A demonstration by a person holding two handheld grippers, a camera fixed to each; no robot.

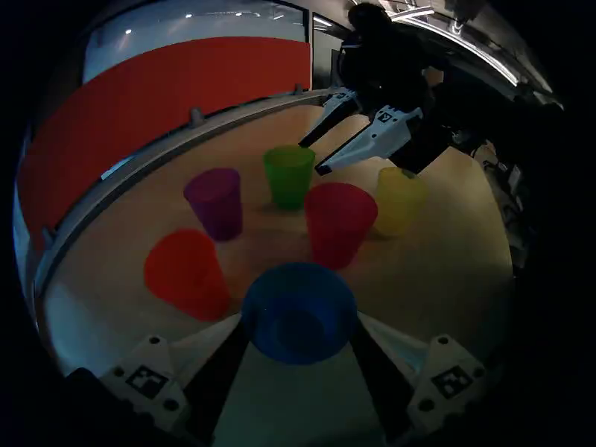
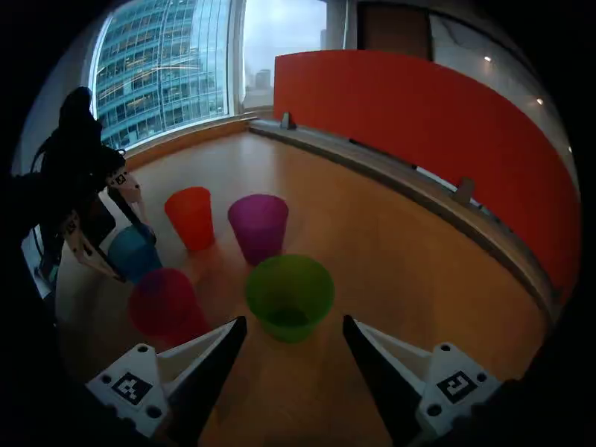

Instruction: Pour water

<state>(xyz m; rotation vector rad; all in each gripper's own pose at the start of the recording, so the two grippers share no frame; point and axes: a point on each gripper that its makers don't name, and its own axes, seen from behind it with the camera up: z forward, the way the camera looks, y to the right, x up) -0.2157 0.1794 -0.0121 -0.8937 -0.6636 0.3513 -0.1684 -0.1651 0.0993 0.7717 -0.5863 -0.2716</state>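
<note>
left gripper (image 1: 298,322): clenched on blue cup (image 1: 298,309), at near edge of 6-cup cluster | right gripper (image 2: 293,320): released, fingers flanked green cup (image 2: 289,294) without contact | risk: off-centre closing could tip green cup; tilting blue cup could strike red cup (image 1: 339,223) just beyond

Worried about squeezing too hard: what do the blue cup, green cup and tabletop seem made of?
Blue cup and green cup: likely thin plastic, translucent and smooth; light glows through their walls. Tabletop: wood or wood-look laminate, satin; warm brown with soft reflections, grain too blurred to settle which.
</note>
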